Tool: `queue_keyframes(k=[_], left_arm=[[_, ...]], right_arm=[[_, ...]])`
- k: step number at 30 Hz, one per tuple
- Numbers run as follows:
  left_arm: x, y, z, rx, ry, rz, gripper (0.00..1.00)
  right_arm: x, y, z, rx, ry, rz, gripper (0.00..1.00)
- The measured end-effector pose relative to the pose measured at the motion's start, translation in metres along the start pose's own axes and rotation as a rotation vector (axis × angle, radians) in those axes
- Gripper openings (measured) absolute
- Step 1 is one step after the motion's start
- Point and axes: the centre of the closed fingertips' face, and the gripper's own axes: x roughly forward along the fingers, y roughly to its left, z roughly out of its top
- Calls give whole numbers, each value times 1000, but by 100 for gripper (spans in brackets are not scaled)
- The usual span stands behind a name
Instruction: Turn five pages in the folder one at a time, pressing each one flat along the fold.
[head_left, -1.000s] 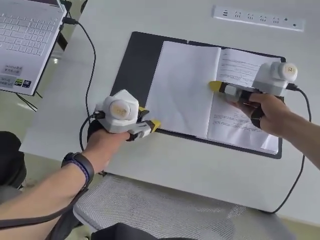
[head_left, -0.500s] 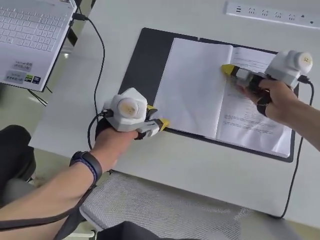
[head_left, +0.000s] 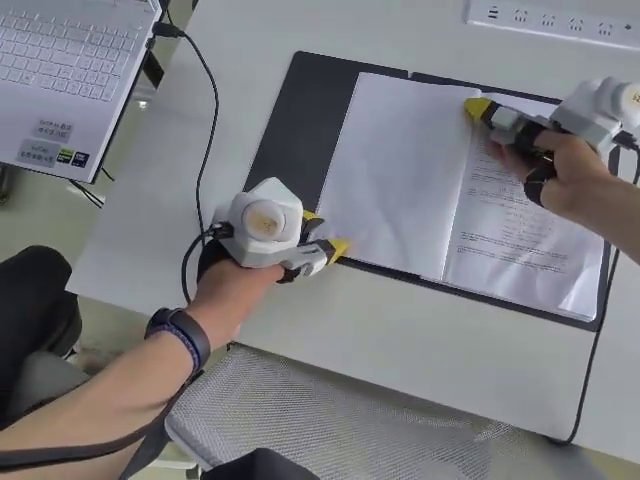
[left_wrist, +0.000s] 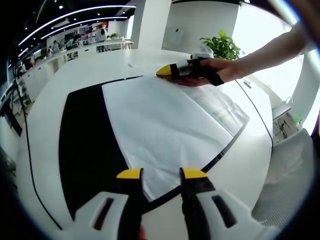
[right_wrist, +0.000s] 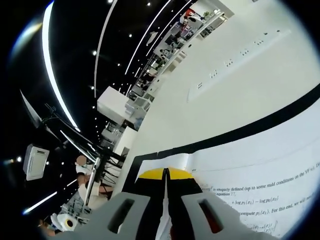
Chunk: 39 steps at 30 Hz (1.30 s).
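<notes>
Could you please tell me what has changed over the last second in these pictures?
The right gripper, jaws shut, slid along the fold toward the far end of the folder. The left gripper stayed open by the near corner of the turned page; the folder itself lies as before.

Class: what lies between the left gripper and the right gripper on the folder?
A blank white page, lying flat between the left gripper and the right gripper, as the left gripper view shows.
</notes>
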Motion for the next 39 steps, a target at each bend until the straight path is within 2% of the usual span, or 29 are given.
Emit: queue_keyframes(k=[6, 18, 34, 39], left_arm=[[0, 0, 0, -4, 0, -1, 27], [2, 2, -1, -8, -3, -4, 28], [2, 3, -1, -10, -14, 3, 25], [2, 3, -1, -9, -15, 0, 26]], right_arm=[[9, -7, 15, 36, -38, -40, 0], [10, -8, 14, 8, -13, -48, 0], [-19, 7, -29, -28, 67, 50, 0], [-29, 18, -46, -76, 100, 76, 0]])
